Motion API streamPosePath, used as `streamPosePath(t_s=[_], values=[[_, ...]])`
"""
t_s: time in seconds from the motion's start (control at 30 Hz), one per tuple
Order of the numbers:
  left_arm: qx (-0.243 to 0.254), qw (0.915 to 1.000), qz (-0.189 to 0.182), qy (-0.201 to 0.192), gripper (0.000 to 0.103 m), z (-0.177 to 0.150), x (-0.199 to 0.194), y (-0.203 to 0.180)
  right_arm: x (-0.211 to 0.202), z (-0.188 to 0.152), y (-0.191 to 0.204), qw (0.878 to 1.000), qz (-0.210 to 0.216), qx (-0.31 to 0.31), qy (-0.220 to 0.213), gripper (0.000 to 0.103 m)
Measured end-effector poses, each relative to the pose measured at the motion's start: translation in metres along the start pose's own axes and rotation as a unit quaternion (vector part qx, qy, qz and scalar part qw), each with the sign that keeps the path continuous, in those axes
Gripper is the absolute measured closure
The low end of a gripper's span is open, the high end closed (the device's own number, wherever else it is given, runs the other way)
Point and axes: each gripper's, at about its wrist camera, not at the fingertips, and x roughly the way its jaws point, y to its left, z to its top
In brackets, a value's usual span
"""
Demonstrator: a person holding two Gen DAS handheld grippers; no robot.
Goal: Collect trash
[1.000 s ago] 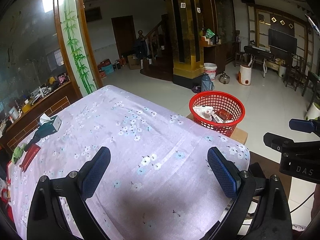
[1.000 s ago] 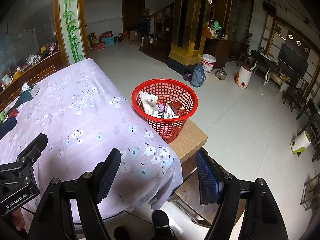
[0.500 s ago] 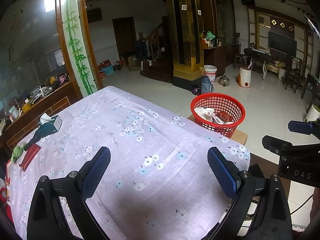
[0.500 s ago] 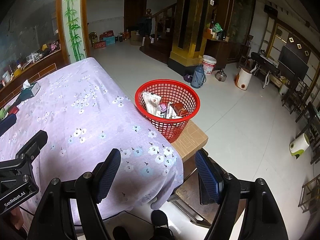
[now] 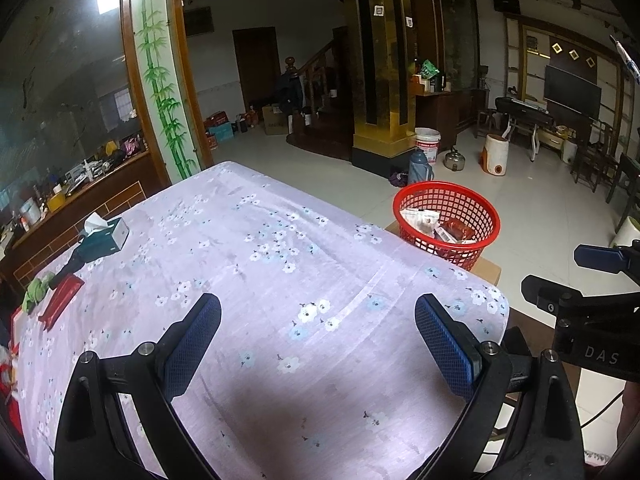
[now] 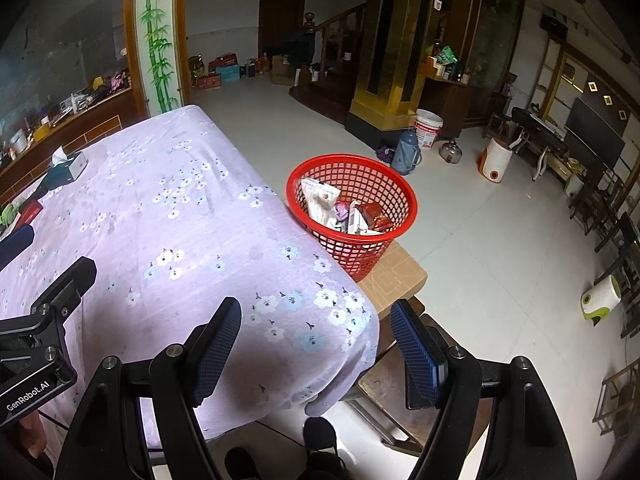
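Over at the far left a tissue box (image 5: 105,236) sits on the lilac flowered tablecloth (image 5: 256,280), the left gripper (image 5: 318,334) and right gripper (image 6: 316,344) hang above it spread wide and empty, and the red basket (image 6: 352,208) of wrappers (image 6: 344,212) stands just off the table's right edge.

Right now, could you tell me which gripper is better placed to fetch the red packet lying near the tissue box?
Probably left: the left gripper, open and empty, hovers over the table nearer the red packet; the right gripper is at the basket-side corner.
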Motion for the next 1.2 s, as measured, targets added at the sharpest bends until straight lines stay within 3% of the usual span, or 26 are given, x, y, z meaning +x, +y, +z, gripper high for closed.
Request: streamPosePath(t_s=[0.43,0.57,0.67,0.83,0.97,1.1,1.2], values=[[-0.031,0.9992,0.007,0.025,0.006,-0.011,0.011,0.021,0.018,0.004,0.017,1.000,0.016,-0.017,0.019,0.022],[-0.064,0.9960,0.031,0.055,0.006,-0.031,0.019,0.046,0.038,0.003,0.037,0.998,0.038,-0.035,0.044,0.022],[-0.101,0.9891,0.065,0.085,0.006,-0.056,0.022,0.076,0.057,0.000,0.069,0.994,0.062,-0.069,0.065,0.022],[-0.159,0.9670,0.146,0.136,0.006,-0.104,0.020,0.135,0.090,-0.011,0.148,0.978,0.119,-0.143,0.093,0.022],[-0.224,0.9327,0.212,0.187,0.006,-0.153,0.014,0.191,0.107,-0.020,0.220,0.960,0.159,-0.207,0.096,0.022],[-0.265,0.9047,0.263,0.205,0.006,-0.189,0.006,0.233,0.122,-0.024,0.270,0.951,0.193,-0.217,0.109,0.022],[-0.280,0.8981,0.269,0.206,0.006,-0.203,0.007,0.253,0.130,-0.029,0.294,0.953,0.189,-0.219,0.094,0.022]])
